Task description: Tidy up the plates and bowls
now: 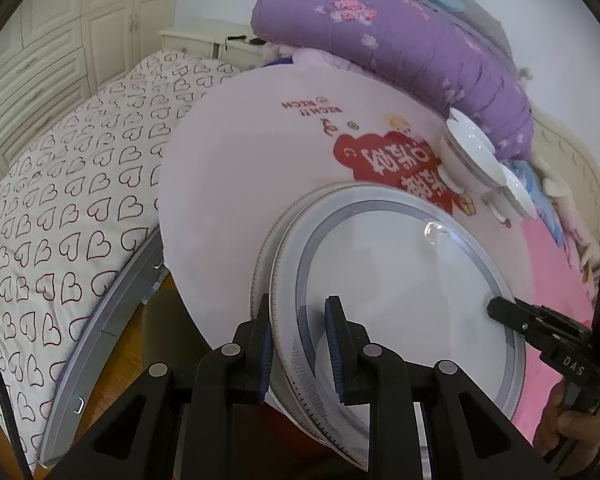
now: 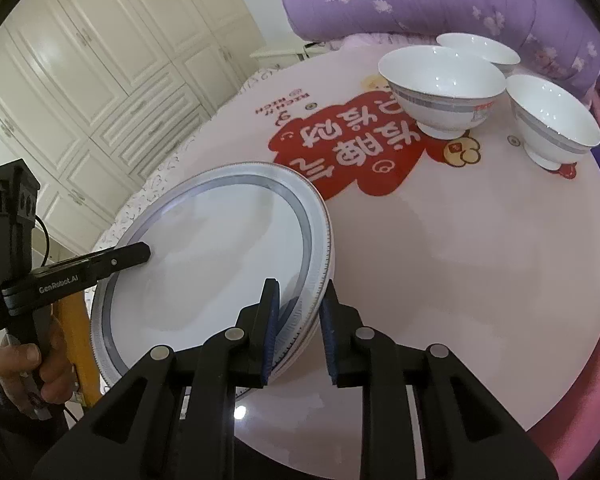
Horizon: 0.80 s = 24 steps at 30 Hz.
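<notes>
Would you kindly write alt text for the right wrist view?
The right gripper straddles the near rim of a stack of plates on a round pink table, while the left gripper holds the far rim. Three white bowls stand behind.

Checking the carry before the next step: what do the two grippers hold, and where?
Both grip the stacked plates by the rim: left gripper on one edge, right gripper on the opposite edge.

Soft, even daylight fills both sharp fisheye views, edges bending into dark corners, with glare on the plate (image 1: 400, 280).
</notes>
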Motion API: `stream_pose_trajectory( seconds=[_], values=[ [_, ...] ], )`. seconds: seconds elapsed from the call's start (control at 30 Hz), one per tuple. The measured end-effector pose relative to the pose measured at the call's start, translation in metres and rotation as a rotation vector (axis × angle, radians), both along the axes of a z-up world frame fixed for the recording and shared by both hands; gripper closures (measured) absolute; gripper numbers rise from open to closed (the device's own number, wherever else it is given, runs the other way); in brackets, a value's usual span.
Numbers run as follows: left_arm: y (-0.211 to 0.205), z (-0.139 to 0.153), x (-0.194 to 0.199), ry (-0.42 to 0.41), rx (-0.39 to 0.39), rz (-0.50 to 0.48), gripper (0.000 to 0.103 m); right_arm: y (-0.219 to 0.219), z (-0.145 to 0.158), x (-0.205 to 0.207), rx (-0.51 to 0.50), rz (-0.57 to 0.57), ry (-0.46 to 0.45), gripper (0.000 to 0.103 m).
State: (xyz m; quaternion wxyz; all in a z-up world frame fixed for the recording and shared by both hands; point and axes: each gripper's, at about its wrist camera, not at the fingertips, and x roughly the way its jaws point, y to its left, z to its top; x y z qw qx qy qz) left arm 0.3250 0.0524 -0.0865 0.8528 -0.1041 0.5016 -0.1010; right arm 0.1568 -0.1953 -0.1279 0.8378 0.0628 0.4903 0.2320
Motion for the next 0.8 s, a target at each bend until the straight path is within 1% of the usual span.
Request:
stream_pose_trajectory(
  seconds=[0.13,0.27,0.3,0.43,0.5,0.53,0.57,0.6,0.63,0.67,0.7,0.73,0.77,0.8],
  values=[
    [-0.006,-0.005,0.001,-0.015,0.024,-0.011,0.084,-0.002,-0.008,0.0,-0.009,-0.006,0.016,0.079],
    [-0.008,-0.008,0.0,-0.023,0.04,-0.021,0.084,0.001,-0.009,-0.003,-0.004,0.003,0.02,0.069],
    [-0.008,-0.009,0.0,-0.023,0.04,-0.022,0.084,0.002,-0.009,-0.003,-0.006,0.004,0.018,0.068],
    [-0.01,-0.009,-0.001,-0.021,0.047,-0.029,0.083,0.007,-0.008,-0.003,-0.002,0.019,0.017,0.055],
    [-0.009,-0.009,-0.001,-0.02,0.047,-0.03,0.078,0.01,-0.008,-0.003,-0.009,0.024,0.016,0.047],
    [-0.008,-0.008,-0.001,-0.019,0.044,-0.03,0.078,0.011,-0.006,-0.004,-0.009,0.026,0.005,0.031],
    [-0.007,-0.007,-0.001,-0.019,0.043,-0.03,0.075,0.011,-0.003,-0.005,-0.01,0.025,-0.004,0.02],
    [-0.007,-0.006,0.0,-0.019,0.036,-0.033,0.069,0.011,0.0,-0.006,-0.009,0.026,-0.014,0.018],
    [-0.005,-0.005,0.0,-0.02,0.028,-0.035,0.065,0.011,0.002,-0.006,-0.006,0.028,-0.021,0.018],
    [-0.005,-0.003,-0.001,-0.029,0.031,-0.03,0.052,0.011,0.004,-0.005,-0.002,0.027,-0.027,0.018],
    [-0.004,-0.001,-0.001,-0.041,0.052,-0.017,0.034,0.011,0.006,-0.005,-0.001,0.025,-0.03,0.017],
    [-0.004,0.002,-0.002,-0.056,0.072,-0.004,0.028,0.01,0.006,-0.004,-0.003,0.02,-0.032,0.016],
    [-0.002,0.004,-0.003,-0.07,0.07,-0.002,0.025,0.009,0.006,-0.003,-0.004,0.016,-0.031,0.015],
    [-0.002,0.004,-0.003,-0.072,0.065,-0.003,0.025,0.008,0.006,-0.003,-0.002,0.013,-0.03,0.015]
  ],
)
